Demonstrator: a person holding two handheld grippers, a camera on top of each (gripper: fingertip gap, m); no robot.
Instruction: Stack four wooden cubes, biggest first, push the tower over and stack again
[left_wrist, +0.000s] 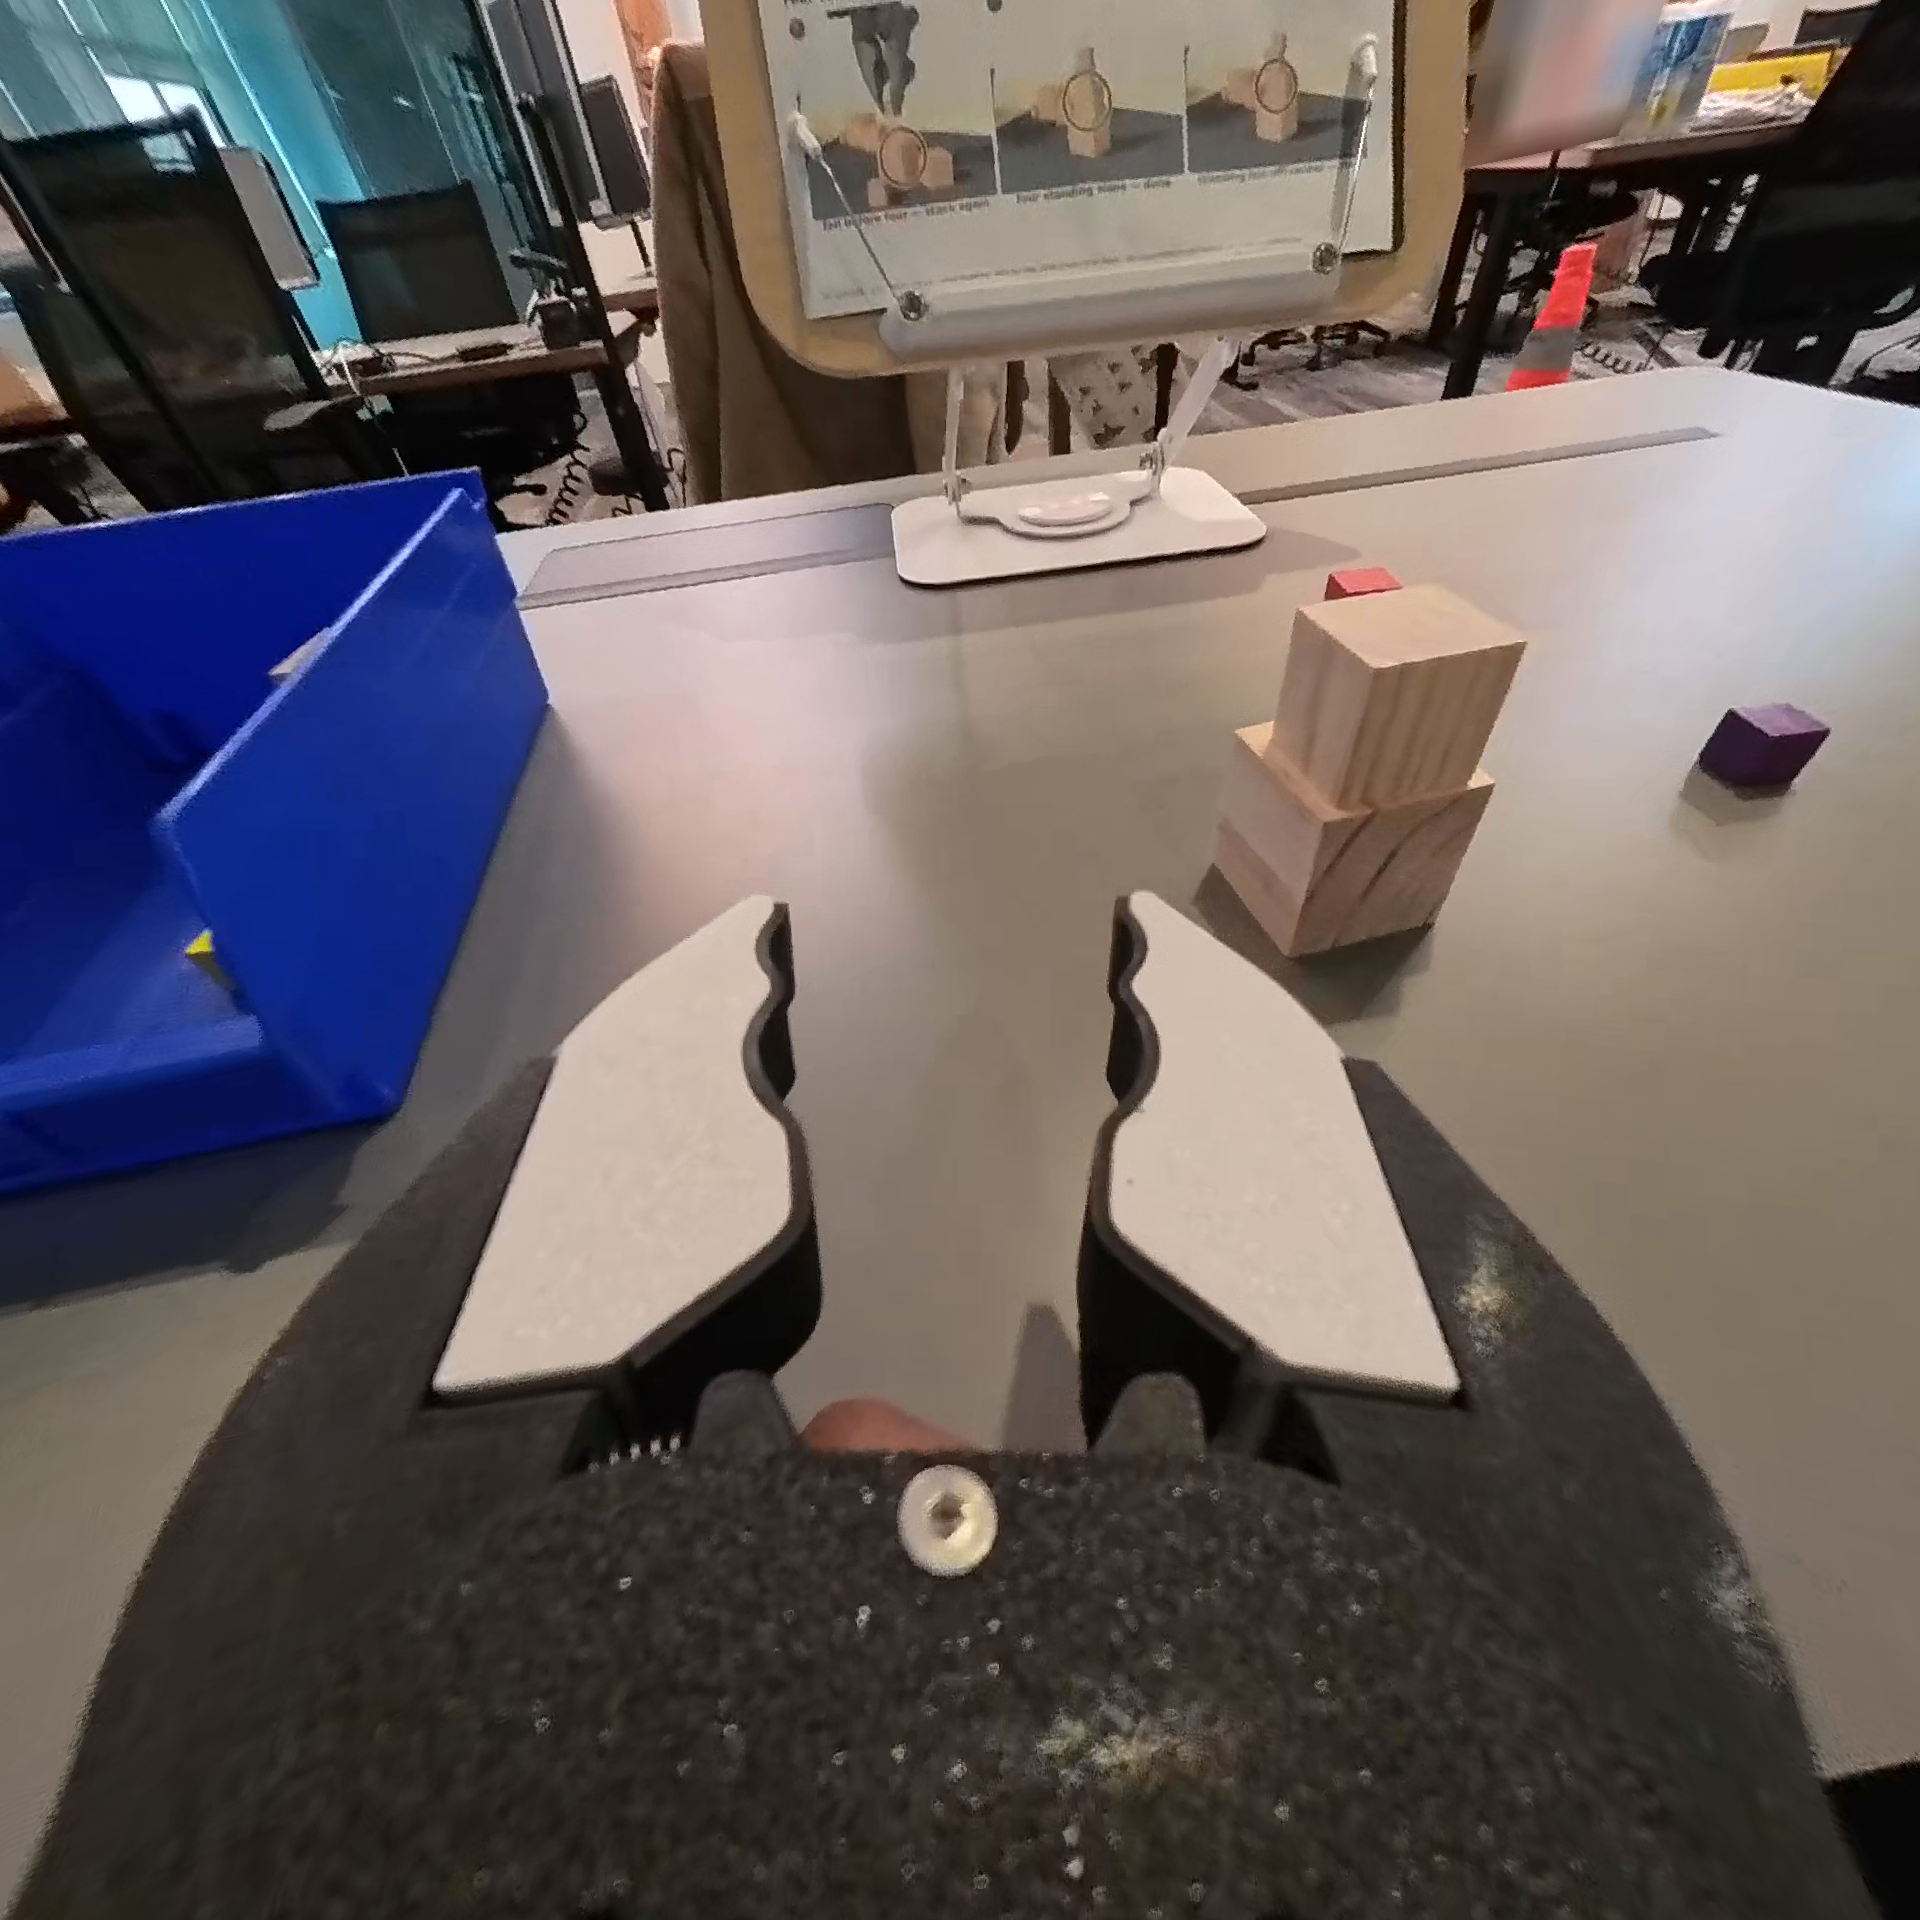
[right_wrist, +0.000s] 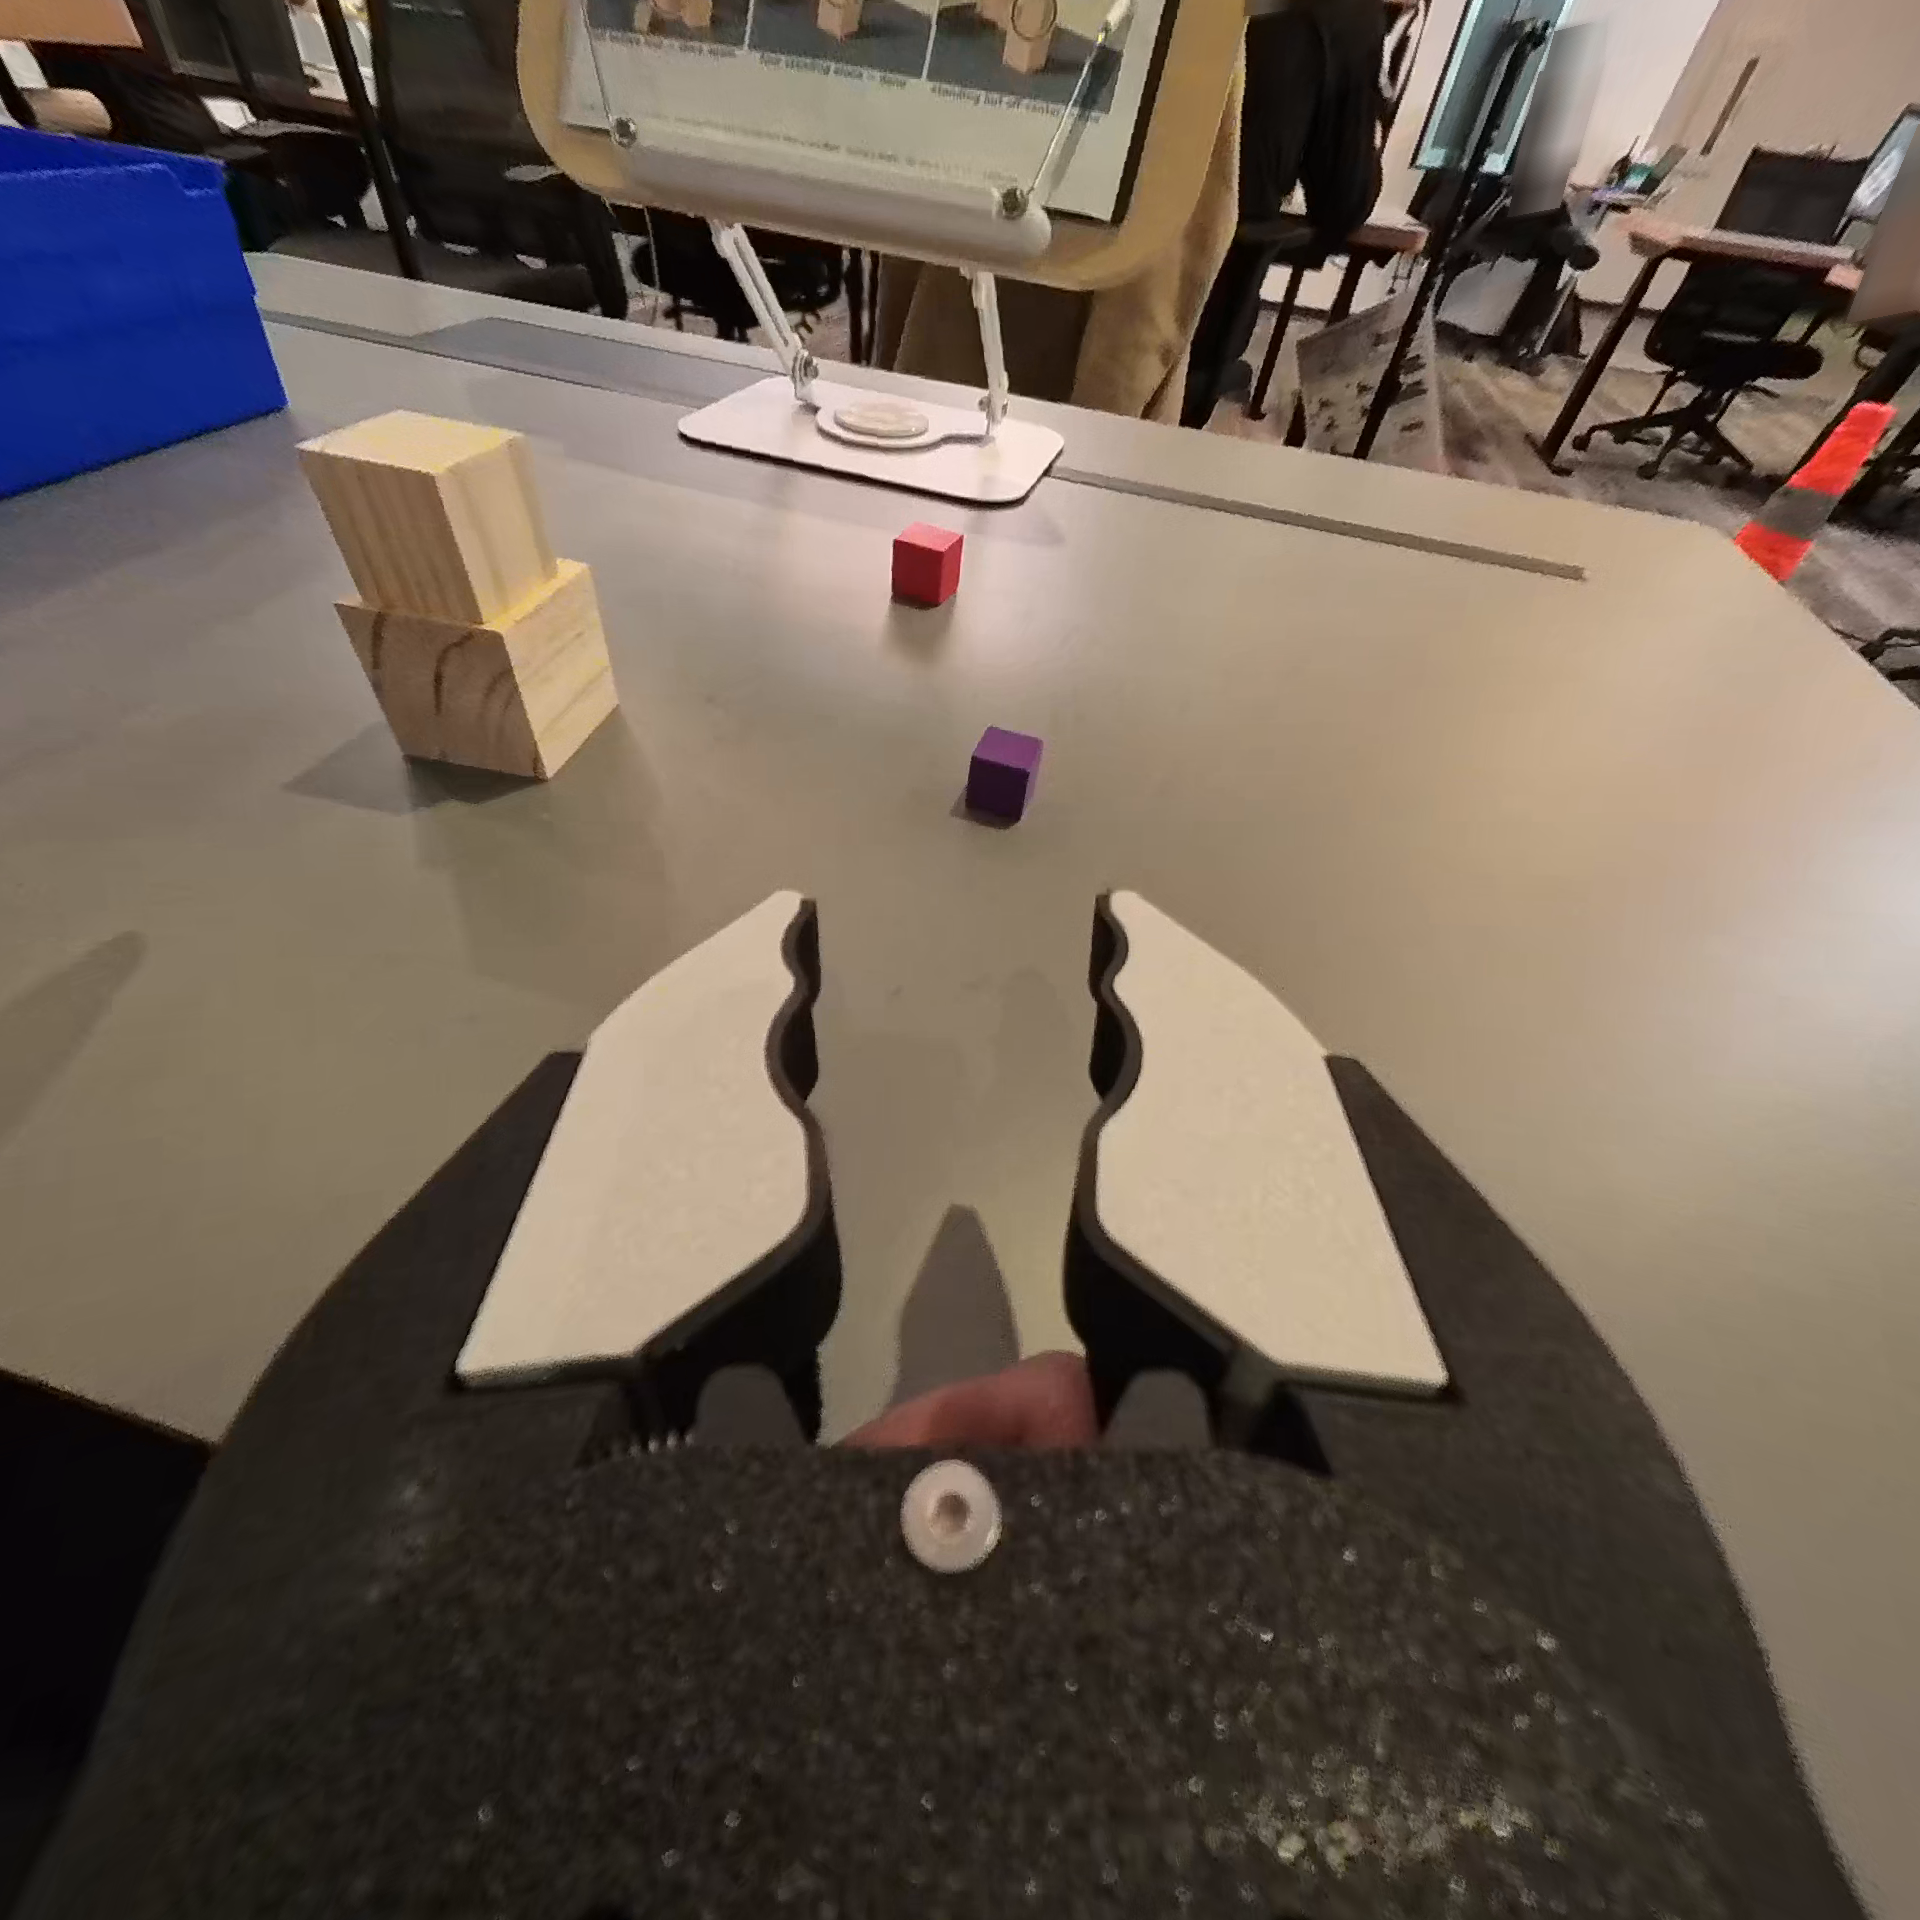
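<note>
Two plain wooden cubes stand stacked on the grey table (left_wrist: 935, 810): a large bottom cube (left_wrist: 1351, 862) (right_wrist: 488, 675) with a slightly smaller cube (left_wrist: 1397, 691) (right_wrist: 426, 509) on top, turned a little. A small red cube (right_wrist: 927, 562) (left_wrist: 1361, 584) and a small purple cube (right_wrist: 1004, 774) (left_wrist: 1763, 748) sit loose on the table. My left gripper (left_wrist: 951, 925) is open and empty, left of and nearer than the stack. My right gripper (right_wrist: 954, 914) is open and empty, just short of the purple cube.
A blue bin (left_wrist: 239, 790) (right_wrist: 114, 301) stands at the table's left, with something yellow (left_wrist: 203, 951) inside. A stand with an instruction sheet (left_wrist: 1081, 520) (right_wrist: 873, 436) stands at the far edge. Beyond are office desks, chairs and an orange cone (right_wrist: 1818, 488). To the large bottom cube (left_wrist: 1351, 862): left tips about 11 cm, right tips about 20 cm. Seen from the right wrist view (right_wrist: 401, 669) as well.
</note>
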